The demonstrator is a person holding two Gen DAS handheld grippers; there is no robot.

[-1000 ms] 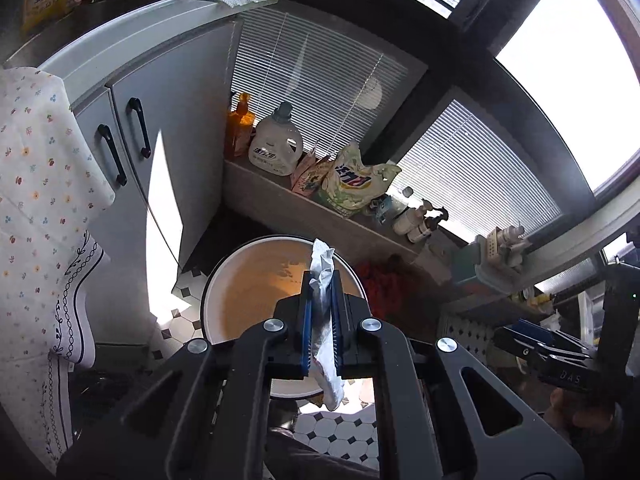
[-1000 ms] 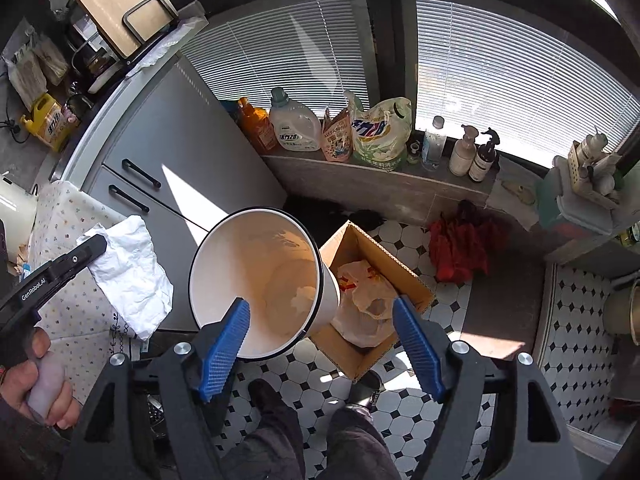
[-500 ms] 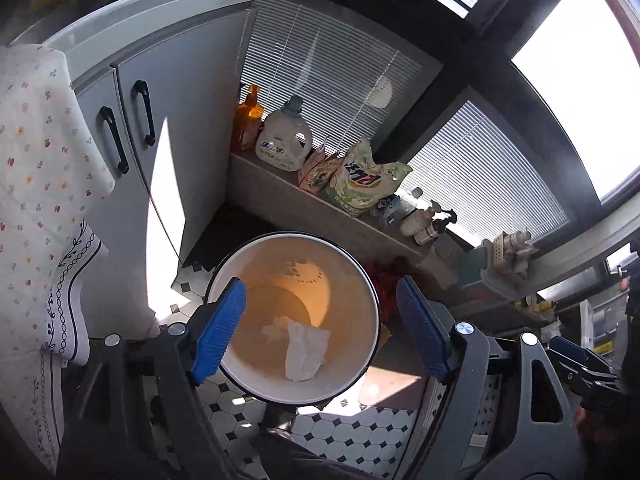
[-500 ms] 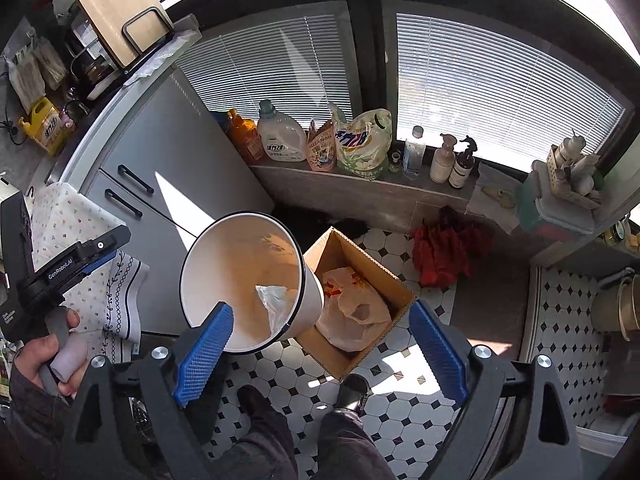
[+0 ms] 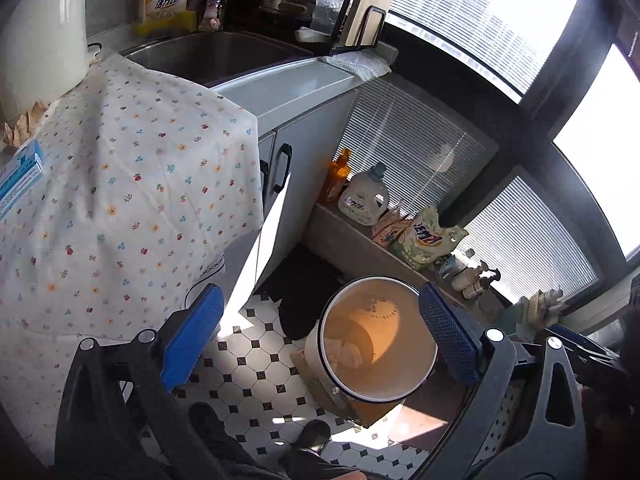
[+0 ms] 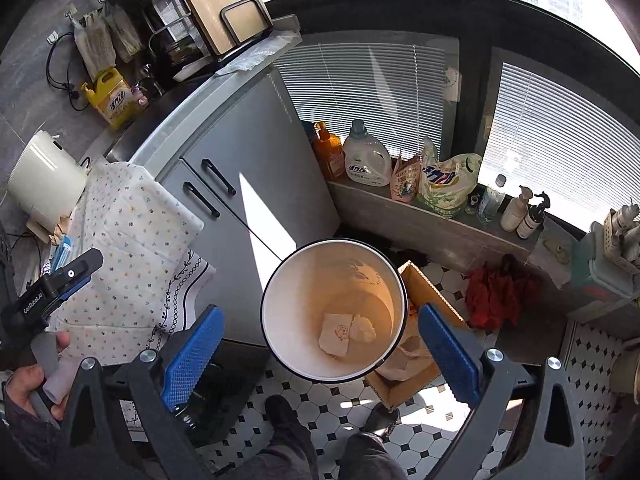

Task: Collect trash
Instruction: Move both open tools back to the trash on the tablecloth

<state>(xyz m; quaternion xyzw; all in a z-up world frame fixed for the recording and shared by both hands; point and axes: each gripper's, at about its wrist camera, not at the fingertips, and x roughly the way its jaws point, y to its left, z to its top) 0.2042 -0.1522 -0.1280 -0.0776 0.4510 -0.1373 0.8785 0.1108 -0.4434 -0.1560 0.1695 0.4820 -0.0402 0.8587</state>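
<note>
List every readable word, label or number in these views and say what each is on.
"GenRoboAI": on the left hand-held gripper, seen from the right wrist view.
Yellow jug: Chinese label, too blurred to read.
White detergent bottle: Chinese label, too blurred.
Green-white refill bag: Chinese label, too blurred.
Blue box: print too small.

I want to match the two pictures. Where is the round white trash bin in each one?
Left wrist view: trash bin sits lower right of middle, on the tiled floor.
Right wrist view: trash bin sits at the middle, beside the cardboard box.
Shared landmark: white detergent jug on the window ledge.
</note>
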